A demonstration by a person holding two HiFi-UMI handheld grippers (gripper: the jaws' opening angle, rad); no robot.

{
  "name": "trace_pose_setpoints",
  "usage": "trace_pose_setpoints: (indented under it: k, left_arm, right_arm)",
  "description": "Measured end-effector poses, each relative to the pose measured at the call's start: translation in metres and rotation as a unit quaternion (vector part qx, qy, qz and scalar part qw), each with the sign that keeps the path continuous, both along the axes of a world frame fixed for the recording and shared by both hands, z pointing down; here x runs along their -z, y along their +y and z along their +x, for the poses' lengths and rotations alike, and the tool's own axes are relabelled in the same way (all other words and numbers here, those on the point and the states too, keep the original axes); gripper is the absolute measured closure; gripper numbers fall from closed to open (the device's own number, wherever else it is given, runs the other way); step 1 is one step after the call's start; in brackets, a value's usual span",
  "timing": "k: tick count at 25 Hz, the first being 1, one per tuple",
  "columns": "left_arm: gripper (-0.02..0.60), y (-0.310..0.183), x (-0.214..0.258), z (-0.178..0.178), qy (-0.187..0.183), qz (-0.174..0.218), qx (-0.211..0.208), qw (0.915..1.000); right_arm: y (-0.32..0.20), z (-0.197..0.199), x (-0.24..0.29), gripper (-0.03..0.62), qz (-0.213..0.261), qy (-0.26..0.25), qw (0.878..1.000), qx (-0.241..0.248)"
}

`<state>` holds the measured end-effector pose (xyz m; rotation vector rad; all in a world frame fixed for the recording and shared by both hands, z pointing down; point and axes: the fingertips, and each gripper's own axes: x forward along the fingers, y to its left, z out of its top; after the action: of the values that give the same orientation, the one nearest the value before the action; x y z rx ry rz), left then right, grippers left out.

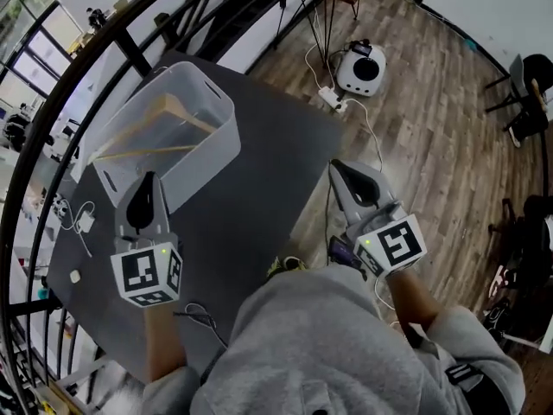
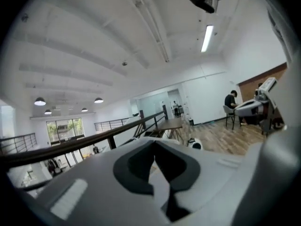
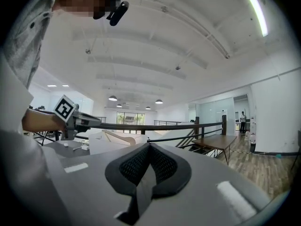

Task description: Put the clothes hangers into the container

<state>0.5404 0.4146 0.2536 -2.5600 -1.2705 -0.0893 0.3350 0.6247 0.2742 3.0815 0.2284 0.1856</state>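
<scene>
One dark table (image 1: 259, 188) fills the middle of the head view. A white container (image 1: 226, 137) stands on it toward 10 o'clock. The hangers (image 1: 186, 111), made of pale wood, lie inside the container and lean on its walls.

The left gripper (image 1: 148, 180) hangs at 6 o'clock from the container, close to its near wall, with its tips pointing to 12 o'clock. In its own view the left gripper's pads (image 2: 141, 166) meet at their tips, with nothing between them; only the room beyond shows.

The right gripper (image 1: 340, 168) is at 3 o'clock from the left one, over the table's right edge, well apart from the container. Its jaws are pressed together along a thin seam and hold nothing. The right gripper view shows the container at 10 o'clock from them, behind the closed tips.

A small white plug (image 1: 85, 223) lies on the table at 9 o'clock from the left gripper.
</scene>
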Motion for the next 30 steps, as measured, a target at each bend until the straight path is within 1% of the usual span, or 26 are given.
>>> trace_pose_setpoints:
  k: [2, 4, 5, 7, 9, 11, 13, 16, 19, 22, 25, 28, 30]
  left_arm:
    - [0.569, -0.007, -0.025, -0.021, -0.049, -0.01, 0.019, 0.9986]
    - [0.571, -0.011, -0.043, -0.043, -0.101, -0.027, 0.025, 0.9942]
    - [0.571, -0.013, -0.05, -0.053, -0.12, -0.033, 0.03, 0.9918]
    - [0.571, -0.017, -0.056, -0.07, -0.137, -0.043, 0.048, 0.9885]
    - [0.571, -0.022, -0.057, -0.08, -0.132, -0.052, 0.068, 0.9875]
    - [0.571, -0.033, -0.056, -0.084, -0.11, -0.048, 0.096, 0.9881]
    - [0.571, -0.053, -0.05, -0.083, -0.087, -0.046, 0.131, 0.9864]
    - [0.571, -0.083, -0.042, -0.088, -0.061, -0.053, 0.182, 0.9799]
    - [0.571, -0.108, -0.039, -0.109, -0.044, -0.064, 0.223, 0.9716]
    - [0.571, -0.134, -0.039, -0.133, -0.033, -0.069, 0.263, 0.9618]
    - [0.571, -0.168, -0.041, -0.162, -0.023, -0.06, 0.308, 0.9493]
    - [0.571, -0.207, -0.046, -0.193, -0.021, -0.068, 0.356, 0.9319]
    - [0.571, -0.235, -0.046, -0.211, -0.019, -0.069, 0.397, 0.9152]
  right_arm:
    - [0.0, 0.001, -0.002, 0.595, 0.012, 0.004, 1.0, 0.008]
    - [-0.002, -0.001, -0.005, 0.595, 0.028, 0.006, 0.999, 0.023]
    - [-0.004, -0.004, -0.007, 0.595, 0.033, 0.003, 0.999, 0.029]
    - [-0.006, -0.009, -0.011, 0.595, 0.037, -0.003, 0.998, 0.043]
    - [-0.008, -0.008, -0.013, 0.595, 0.039, 0.002, 0.997, 0.063]
    - [-0.016, 0.0, -0.015, 0.595, 0.043, 0.009, 0.995, 0.087]
    - [-0.032, 0.012, -0.015, 0.595, 0.047, 0.014, 0.992, 0.115]
    - [-0.055, 0.028, -0.017, 0.595, 0.044, 0.013, 0.986, 0.157]
    - [-0.078, 0.03, -0.021, 0.595, 0.041, 0.014, 0.979, 0.2]
    - [-0.108, 0.034, -0.023, 0.595, 0.042, 0.017, 0.966, 0.255]
    - [-0.148, 0.033, -0.019, 0.595, 0.051, 0.022, 0.948, 0.313]
    - [-0.193, 0.029, -0.016, 0.595, 0.062, 0.029, 0.925, 0.375]
    - [-0.228, 0.027, -0.015, 0.595, 0.067, 0.03, 0.905, 0.42]
